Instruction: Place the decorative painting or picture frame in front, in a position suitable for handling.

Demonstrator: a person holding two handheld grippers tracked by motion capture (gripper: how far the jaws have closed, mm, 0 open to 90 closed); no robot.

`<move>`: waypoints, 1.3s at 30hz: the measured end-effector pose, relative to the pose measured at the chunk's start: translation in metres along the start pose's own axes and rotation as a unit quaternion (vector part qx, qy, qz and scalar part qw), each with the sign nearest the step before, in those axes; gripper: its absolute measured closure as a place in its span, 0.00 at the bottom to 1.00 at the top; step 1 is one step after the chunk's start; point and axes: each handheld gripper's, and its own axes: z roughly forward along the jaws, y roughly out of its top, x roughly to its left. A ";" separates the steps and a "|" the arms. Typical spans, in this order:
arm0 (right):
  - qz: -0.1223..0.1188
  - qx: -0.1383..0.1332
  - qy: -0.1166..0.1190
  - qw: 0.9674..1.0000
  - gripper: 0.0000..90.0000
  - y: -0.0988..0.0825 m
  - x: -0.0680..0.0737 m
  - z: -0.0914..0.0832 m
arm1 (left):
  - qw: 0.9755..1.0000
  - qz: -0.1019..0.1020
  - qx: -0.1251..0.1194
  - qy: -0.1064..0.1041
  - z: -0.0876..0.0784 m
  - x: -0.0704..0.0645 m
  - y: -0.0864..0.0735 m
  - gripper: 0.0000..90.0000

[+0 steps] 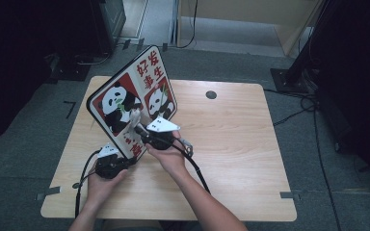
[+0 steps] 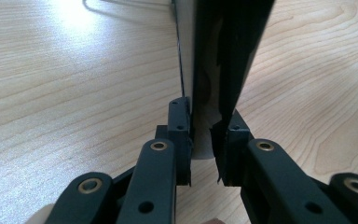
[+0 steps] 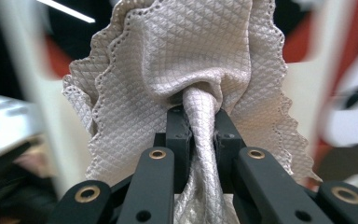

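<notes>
A flat board (image 1: 125, 103) printed with pandas and red characters stands tilted on its edge on the wooden table (image 1: 231, 139). My left gripper (image 1: 125, 161) is shut on the board's lower corner; in the left gripper view the jaws pinch the board's thin edge (image 2: 204, 93). My right gripper (image 1: 137, 127) holds a bunched beige cloth (image 1: 135, 117) against the board's printed face. In the right gripper view the cloth (image 3: 186, 51) has a diamond weave and scalloped edges, and the jaws are shut on its twisted middle.
Black cables (image 1: 197, 168) trail from both grippers over the table towards the person. A round cable hole (image 1: 211, 95) sits near the table's far edge. Dark equipment (image 1: 108, 19) and stands surround the table on the grey floor.
</notes>
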 end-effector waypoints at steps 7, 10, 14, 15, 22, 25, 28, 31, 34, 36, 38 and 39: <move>-0.027 -0.001 0.026 0.999 0.90 -0.004 0.031 -0.003 | 1.000 0.000 0.000 -0.001 0.000 0.000 0.000 0.88; -0.012 -0.005 0.011 1.000 0.90 -0.005 0.019 -0.002 | 1.000 0.000 0.000 -0.001 0.000 0.000 0.000 0.88; 0.025 -0.007 -0.020 0.999 0.90 -0.007 -0.009 0.001 | 1.000 -0.001 0.000 -0.002 0.000 0.000 0.000 0.88; 0.025 -0.005 -0.029 0.999 0.90 -0.008 -0.016 0.002 | 1.000 -0.001 -0.001 -0.001 0.000 0.000 0.000 0.88; 0.034 0.001 -0.014 0.999 0.90 -0.016 -0.008 0.001 | 1.000 -0.001 0.000 -0.002 0.000 0.000 0.000 0.88; 0.028 0.006 0.013 1.000 0.90 -0.021 0.008 -0.002 | 1.000 0.002 0.000 -0.001 0.000 0.000 0.000 0.88; 0.021 0.010 0.031 0.999 0.90 -0.024 0.022 -0.003 | 1.000 -0.001 -0.001 -0.001 0.000 0.000 0.000 0.88; 0.007 0.016 0.029 0.999 0.90 -0.026 0.023 -0.003 | 1.000 -0.001 -0.001 -0.001 0.000 0.000 0.000 0.88; 0.011 0.022 0.003 1.000 0.90 -0.028 0.009 -0.002 | 1.000 0.001 0.000 -0.001 0.000 0.000 0.000 0.88; 0.034 0.026 -0.014 0.999 0.90 -0.031 -0.004 0.000 | 1.000 0.002 0.000 -0.001 0.000 0.001 0.000 0.88; 0.051 0.031 -0.027 0.998 0.90 -0.034 -0.014 0.000 | 1.000 0.002 0.000 -0.001 0.000 0.000 0.000 0.88; 0.052 0.032 -0.028 0.998 0.90 -0.034 -0.016 0.000 | 1.000 0.003 0.001 -0.001 0.000 0.001 0.000 0.88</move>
